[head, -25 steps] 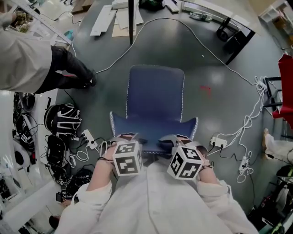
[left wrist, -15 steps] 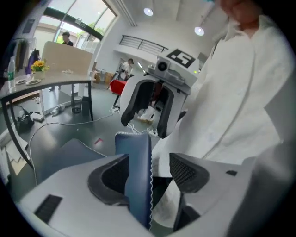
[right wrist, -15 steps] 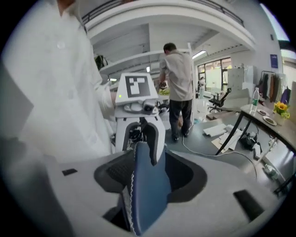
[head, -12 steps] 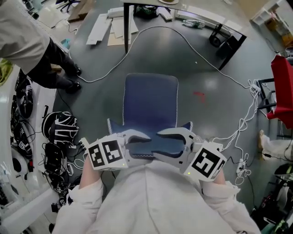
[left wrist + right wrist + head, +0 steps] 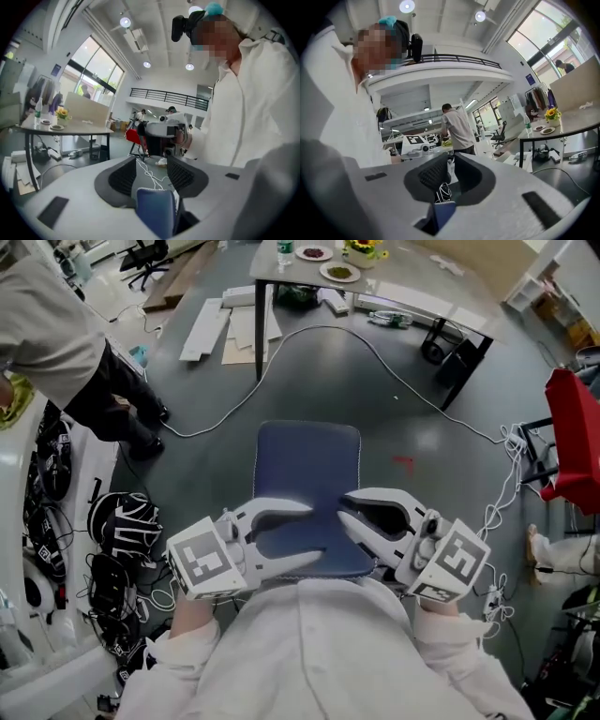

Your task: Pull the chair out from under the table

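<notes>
Since the earlier frame the left hand-held gripper [image 5: 316, 532] and the right hand-held gripper [image 5: 342, 508] have been lifted away from the near edge of the blue chair [image 5: 307, 460] and turned inward, so that their tips now face each other above it. The jaws of the left one have just been closing, yet they are kept widely apart. Those of the right one have just been closing down to a narrow gap. Nothing is gripped by either; only a part of the chair below is seen through each gap.

The chair is found on the open floor, well apart from the bench [image 5: 291, 273], so the pulling is judged as done. The two tips could be knocked together by any further inward turn. If the chair is pulled further, the loose white cables [image 5: 511, 488] beside it could be caught under its legs.
</notes>
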### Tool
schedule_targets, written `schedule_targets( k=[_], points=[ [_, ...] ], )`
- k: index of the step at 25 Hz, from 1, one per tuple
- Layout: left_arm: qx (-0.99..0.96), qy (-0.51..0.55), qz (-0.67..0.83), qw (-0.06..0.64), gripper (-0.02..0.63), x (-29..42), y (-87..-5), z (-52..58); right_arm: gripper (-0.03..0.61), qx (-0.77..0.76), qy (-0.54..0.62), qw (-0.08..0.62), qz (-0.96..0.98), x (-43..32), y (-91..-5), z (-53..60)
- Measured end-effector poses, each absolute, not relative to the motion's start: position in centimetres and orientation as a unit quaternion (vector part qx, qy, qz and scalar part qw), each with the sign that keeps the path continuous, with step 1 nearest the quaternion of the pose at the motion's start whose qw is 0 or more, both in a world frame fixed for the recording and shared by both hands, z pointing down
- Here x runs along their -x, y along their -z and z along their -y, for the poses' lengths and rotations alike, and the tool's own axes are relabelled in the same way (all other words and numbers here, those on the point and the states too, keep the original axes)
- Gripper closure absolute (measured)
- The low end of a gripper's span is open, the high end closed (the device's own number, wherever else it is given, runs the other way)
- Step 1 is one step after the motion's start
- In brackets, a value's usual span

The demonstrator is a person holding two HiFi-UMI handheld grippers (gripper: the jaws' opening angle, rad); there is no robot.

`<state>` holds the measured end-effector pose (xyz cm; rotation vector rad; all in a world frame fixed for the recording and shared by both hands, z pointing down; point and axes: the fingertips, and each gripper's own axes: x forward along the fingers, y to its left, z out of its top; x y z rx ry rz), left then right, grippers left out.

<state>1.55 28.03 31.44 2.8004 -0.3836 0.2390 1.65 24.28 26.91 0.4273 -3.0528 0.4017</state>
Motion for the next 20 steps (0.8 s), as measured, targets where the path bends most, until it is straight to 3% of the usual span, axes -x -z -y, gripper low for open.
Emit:
schedule_targets(
  k=[2, 7, 10, 20],
  points=[
    [-0.975, -0.059, 0.166, 0.138, 0.422, -1.3, -29.7, -27.0, 0.543, -0.138, -0.119, 0.007, 0.983, -1.5, -26.1, -24.4],
    [-0.973, -0.032, 0.220, 0.065, 0.571, -0.9, -27.1, -26.3, 0.565, -0.165, -0.090, -0.003, 0.982, -2.3, -25.1, -24.0],
    [-0.968, -0.043, 0.245, 0.039, 0.589, -1.1, -27.2, -26.1, 0.575, -0.176, -0.089, 0.001, 0.980, -3.1, -24.9, -23.7],
    [-0.958, -0.070, 0.269, 0.068, 0.595, -1.4, -29.4, -26.2, 0.575, -0.149, -0.056, 0.098, 0.982, -2.8, -26.6, -23.5]
  ],
)
